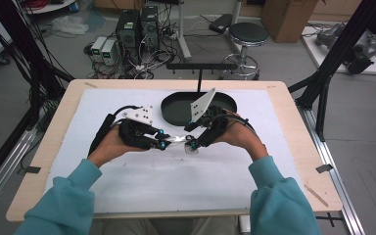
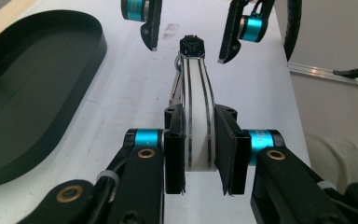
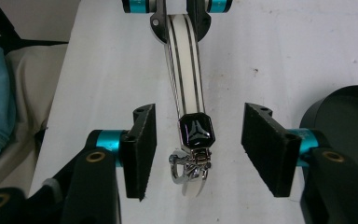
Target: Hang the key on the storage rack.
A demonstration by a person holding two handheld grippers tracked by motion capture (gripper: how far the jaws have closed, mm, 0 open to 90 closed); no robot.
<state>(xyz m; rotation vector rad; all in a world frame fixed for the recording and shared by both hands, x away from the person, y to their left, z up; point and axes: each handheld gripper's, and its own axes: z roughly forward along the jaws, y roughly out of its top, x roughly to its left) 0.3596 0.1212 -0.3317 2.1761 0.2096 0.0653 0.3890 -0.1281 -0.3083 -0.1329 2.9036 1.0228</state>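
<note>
White strap's (image 2: 198, 135) middle hidden between left claw's (image 2: 200, 154) pads

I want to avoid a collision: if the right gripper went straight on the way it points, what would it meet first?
Probably the black gem clasp of the white black-striped strap, already between its open jaws; further on, the left gripper shut on that strap.

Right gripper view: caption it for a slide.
Right gripper open around the black-gem clasp end of a white strap, left gripper clamping its far end.
</note>
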